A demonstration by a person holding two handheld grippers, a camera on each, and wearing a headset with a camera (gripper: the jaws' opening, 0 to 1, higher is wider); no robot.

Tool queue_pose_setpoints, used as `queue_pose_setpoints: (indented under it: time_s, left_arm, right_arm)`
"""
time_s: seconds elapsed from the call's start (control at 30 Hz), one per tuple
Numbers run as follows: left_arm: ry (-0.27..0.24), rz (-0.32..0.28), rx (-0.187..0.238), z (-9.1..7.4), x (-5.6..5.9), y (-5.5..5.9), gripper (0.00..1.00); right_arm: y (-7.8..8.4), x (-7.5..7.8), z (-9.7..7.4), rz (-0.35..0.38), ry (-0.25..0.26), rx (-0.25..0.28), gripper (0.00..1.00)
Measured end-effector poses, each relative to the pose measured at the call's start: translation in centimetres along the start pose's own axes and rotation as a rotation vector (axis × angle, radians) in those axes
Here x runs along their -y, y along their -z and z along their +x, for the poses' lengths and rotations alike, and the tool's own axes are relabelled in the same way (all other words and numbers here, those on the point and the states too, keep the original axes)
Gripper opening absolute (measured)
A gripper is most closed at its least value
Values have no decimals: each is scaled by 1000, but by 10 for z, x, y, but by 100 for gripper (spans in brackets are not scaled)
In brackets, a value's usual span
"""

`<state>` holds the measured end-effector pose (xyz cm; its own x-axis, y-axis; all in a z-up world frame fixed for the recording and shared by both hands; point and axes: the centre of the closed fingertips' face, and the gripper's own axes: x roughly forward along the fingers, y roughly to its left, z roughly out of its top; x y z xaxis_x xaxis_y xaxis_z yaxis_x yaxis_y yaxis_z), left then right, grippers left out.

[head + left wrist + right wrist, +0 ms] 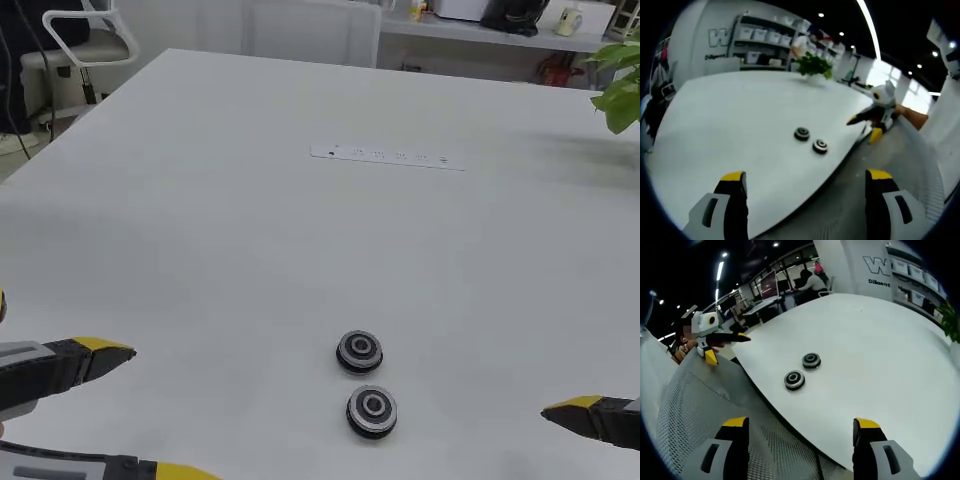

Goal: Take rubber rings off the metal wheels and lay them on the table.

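Near the desk (pixel 300 230) edge, far wheel (pixel 359 352) and near wheel (pixel 372 411) both wear rubber rings (pixel 351 415), none laid down; left gripper (pixel 805 175), right gripper (pixel 801 422) spread wide, empty.

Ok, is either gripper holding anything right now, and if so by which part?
Nothing is held. The left gripper and the right gripper are both open, away from the near wheel and the far wheel on the table.

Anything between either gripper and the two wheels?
Nothing visible. The far wheel and near wheel sit on the bare white table. The left gripper and right gripper, both open, flank them with clear tabletop between.
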<state>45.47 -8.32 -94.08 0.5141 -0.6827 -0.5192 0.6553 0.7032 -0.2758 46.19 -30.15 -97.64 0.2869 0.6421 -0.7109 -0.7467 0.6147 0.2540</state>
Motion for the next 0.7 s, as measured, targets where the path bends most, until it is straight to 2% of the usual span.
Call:
queue_pose_setpoints:
  time_s: [0.23, 0.33, 0.43, 0.5, 0.63, 0.7]
  left_arm:
    - [5, -10, 13, 0, 0, -1, 100]
    - [7, -44, 41, -2, -1, -4, 100]
    - [-4, -32, 41, -2, -2, -5, 100]
    - [-10, -31, 67, -3, -2, -10, 100]
    - [-8, -68, 106, -5, -4, -15, 100]
    - [-1, -73, 112, -5, -4, -15, 100]
  right_arm:
    - [0, 0, 0, -1, 5, 2, 85]
    - [0, 0, 0, -3, 5, 0, 84]
    - [0, 0, 0, -3, 2, -2, 84]
    - [1, -1, 1, -5, -2, -8, 84]
    - [3, -1, 1, -7, -4, -21, 84]
    - [4, -1, 1, -3, -3, -22, 84]
